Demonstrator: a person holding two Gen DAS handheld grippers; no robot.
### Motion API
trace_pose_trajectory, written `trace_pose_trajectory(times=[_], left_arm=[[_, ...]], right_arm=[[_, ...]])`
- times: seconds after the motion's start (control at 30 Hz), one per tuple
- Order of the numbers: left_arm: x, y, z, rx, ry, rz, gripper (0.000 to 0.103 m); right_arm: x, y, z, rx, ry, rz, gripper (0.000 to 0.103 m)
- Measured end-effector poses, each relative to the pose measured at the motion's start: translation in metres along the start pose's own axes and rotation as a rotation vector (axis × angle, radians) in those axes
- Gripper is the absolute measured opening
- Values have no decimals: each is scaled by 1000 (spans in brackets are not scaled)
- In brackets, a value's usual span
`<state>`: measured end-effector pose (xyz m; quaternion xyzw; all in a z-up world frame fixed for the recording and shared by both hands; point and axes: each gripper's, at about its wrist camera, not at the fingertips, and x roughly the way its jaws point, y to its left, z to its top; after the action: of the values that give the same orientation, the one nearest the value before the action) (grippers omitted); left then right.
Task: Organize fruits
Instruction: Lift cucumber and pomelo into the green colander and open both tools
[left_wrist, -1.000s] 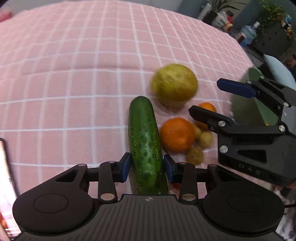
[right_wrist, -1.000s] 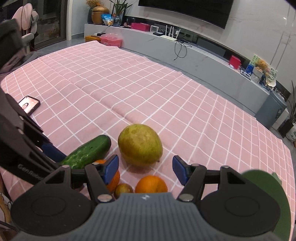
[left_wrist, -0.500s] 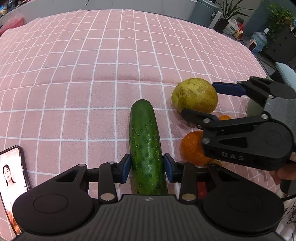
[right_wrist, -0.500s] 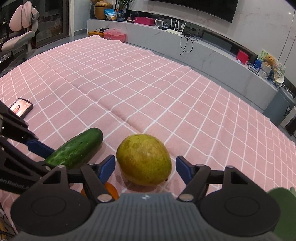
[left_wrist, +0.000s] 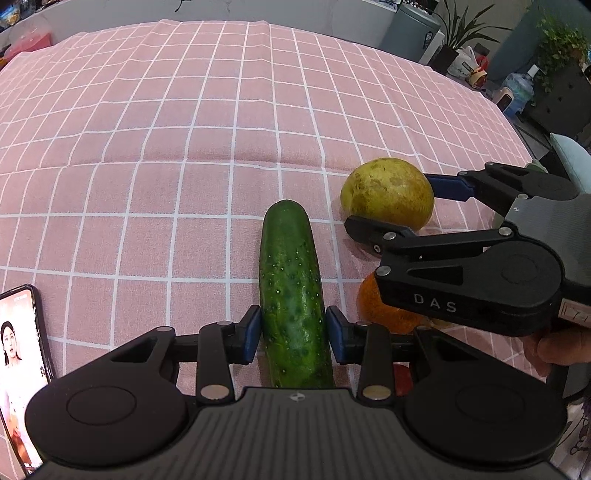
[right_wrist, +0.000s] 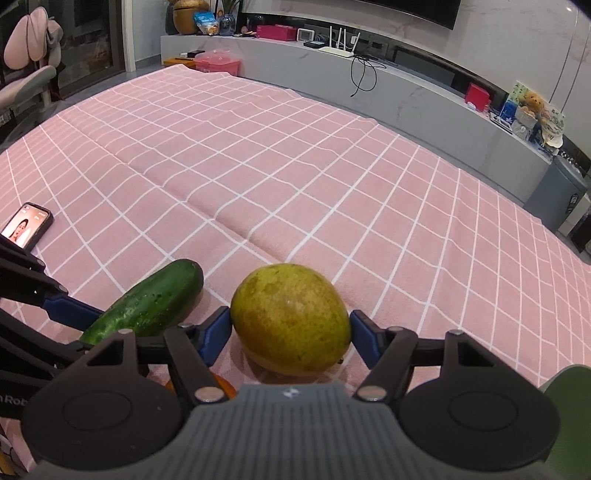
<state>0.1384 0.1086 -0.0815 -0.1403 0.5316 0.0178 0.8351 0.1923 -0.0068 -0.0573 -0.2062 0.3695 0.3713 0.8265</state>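
Fingers of the left gripper (left_wrist: 293, 334) pinch the cucumber (left_wrist: 290, 291) near its rear end, both blue pads flat against its sides, while most of its length sticks forward over the pink checked tabletop (left_wrist: 147, 147). Whether the cucumber is lifted or resting on the cloth cannot be told.

Over on the other side, the right gripper (right_wrist: 290, 330) has its fingers spread around the mango (right_wrist: 291, 317); the pads sit at or just beside its flanks, and whether they press it yet cannot be told. The mango sits on the cloth just to the right of the cucumber's tip, with an orange (left_wrist: 384, 310) behind it, partly hidden by the right gripper's body.

Risks, as I judge them: held so far back, the cucumber could droop or pivot between the pads when carried. The mango is broad and rounded, so a squeeze off its widest line could make it squirt forward and roll. The two grippers work close together and could knock each other. A phone (left_wrist: 20, 369) lies at the left edge.
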Motion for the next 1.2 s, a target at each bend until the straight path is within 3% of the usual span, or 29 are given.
trace_pose_trajectory(times=[0.17,0.47,0.8,1.0,1.2], left_arm=[[-4,-1,-3,9,-15,6,41],[-13,-2,-11,3,-42,10,41],[-53,-2,-13,-47,-146,-64,41],[-80,-35,-6,-13,-208,-131,41],[-87,-89,6,37,-222,-214,41]], right_arm=[[-6,5,0,-1,-3,-14,65],[-54,-5,-5,18,-44,-51,65],[-131,-35,-32,76,-130,-102,65],[-165,-68,-58,135,-127,-166,65],[-183,-93,-84,168,-93,-216,65]])
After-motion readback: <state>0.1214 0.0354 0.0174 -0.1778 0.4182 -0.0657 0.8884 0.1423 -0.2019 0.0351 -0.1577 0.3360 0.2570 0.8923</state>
